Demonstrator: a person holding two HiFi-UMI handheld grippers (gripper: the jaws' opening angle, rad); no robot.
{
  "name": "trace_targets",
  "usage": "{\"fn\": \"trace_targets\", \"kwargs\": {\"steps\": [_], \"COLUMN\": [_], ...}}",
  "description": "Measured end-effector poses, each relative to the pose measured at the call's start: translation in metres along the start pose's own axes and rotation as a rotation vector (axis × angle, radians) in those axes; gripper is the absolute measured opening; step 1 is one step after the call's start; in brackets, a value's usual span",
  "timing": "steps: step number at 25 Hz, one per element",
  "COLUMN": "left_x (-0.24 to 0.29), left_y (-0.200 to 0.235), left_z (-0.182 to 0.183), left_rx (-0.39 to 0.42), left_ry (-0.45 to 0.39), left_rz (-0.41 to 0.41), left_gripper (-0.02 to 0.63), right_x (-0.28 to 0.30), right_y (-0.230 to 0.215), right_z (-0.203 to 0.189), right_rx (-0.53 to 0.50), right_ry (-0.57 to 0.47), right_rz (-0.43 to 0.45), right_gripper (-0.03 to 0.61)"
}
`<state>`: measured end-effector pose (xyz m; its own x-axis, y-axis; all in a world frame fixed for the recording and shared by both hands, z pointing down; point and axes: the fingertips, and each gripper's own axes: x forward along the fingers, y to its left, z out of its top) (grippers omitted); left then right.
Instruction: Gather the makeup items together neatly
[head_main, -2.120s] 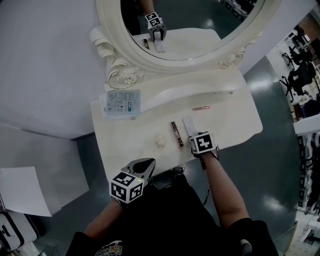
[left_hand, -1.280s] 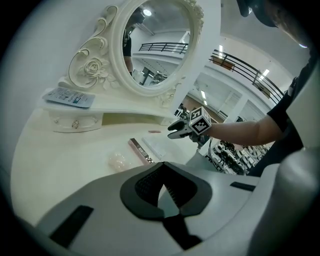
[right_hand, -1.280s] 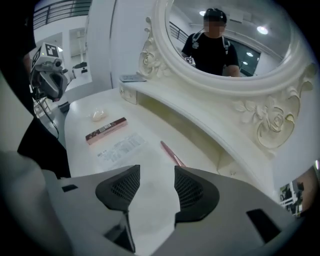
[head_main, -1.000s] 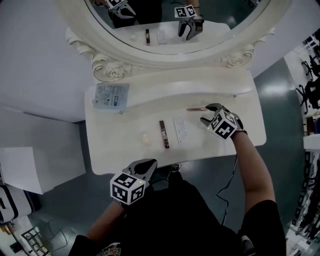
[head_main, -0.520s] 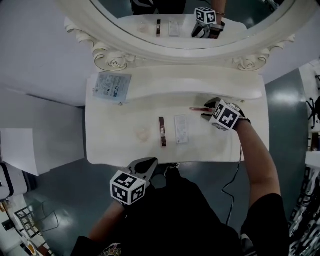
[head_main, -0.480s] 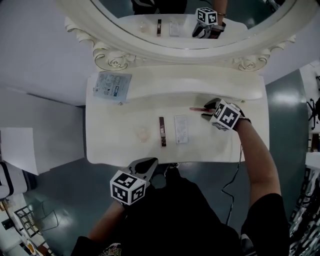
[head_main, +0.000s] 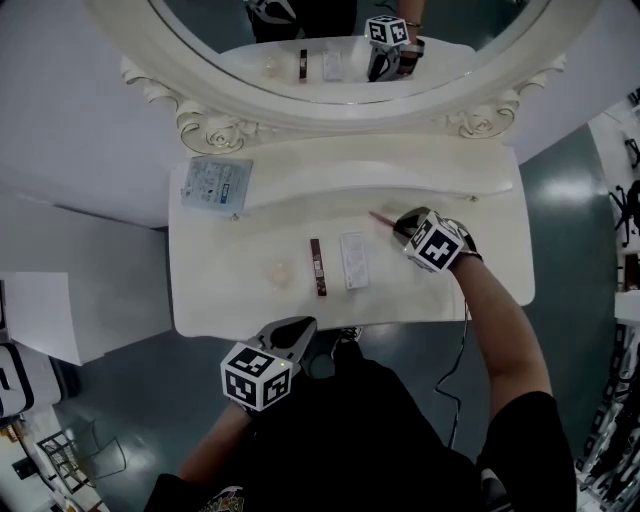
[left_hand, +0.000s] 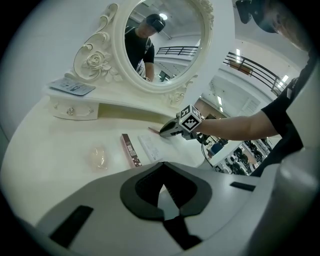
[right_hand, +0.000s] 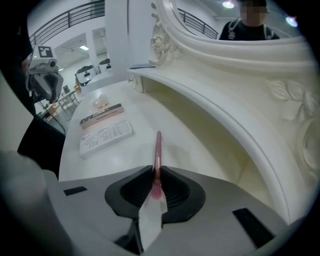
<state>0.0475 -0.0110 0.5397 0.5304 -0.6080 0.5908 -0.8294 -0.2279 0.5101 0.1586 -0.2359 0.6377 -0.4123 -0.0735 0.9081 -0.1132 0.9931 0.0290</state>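
A white vanity table (head_main: 200, 290) stands under an ornate oval mirror (head_main: 230, 125) with a white frame. On its top, a small translucent pale pouch (head_main: 277, 273), a slim dark brown box (head_main: 317, 267) and a flat white printed box (head_main: 353, 260) lie in a row. The right gripper (head_main: 402, 224) reaches in from the right, its jaws closing on the near end of a thin pink stick (head_main: 381, 217). A pale blue packet (head_main: 214, 183) rests on the raised shelf. The left gripper (head_main: 296, 328) hangs off the table's front edge.
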Motion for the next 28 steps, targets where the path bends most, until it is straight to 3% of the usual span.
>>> {"fn": "trace_targets", "kwargs": {"steps": [6,10,13,19,28], "left_x": [-0.007,-0.013,-0.019,-0.034,-0.058], "left_y": [0.002,0.004,0.005,0.016,0.04], "left_z": [0.003,0.006,0.006,0.004,-0.001], "left_rx": [0.04,0.076,0.104,0.138,0.138], "left_ry": [0.007,0.016,0.027,0.043,0.055], "left_rz": [-0.045,-0.087,-0.118,-0.156,-0.158], "left_gripper": [0.009,0.009,0.009,0.009,0.009], "right_x": [-0.019,-0.03,-0.031,-0.036,-0.032], "right_y": [0.017,0.045,0.06,0.076,0.074], "right_z": [-0.011,-0.025,-0.038,-0.051,-0.05], "right_rx": [0.293,0.528,0.647,0.813,0.932], "right_ry": [-0.035,-0.057,-0.068,-0.049,-0.031], "right_rz": [-0.184,-0.252,-0.29,-0.379,-0.422], "right_gripper": [0.072,0.072,0.072,0.072,0.072]}}
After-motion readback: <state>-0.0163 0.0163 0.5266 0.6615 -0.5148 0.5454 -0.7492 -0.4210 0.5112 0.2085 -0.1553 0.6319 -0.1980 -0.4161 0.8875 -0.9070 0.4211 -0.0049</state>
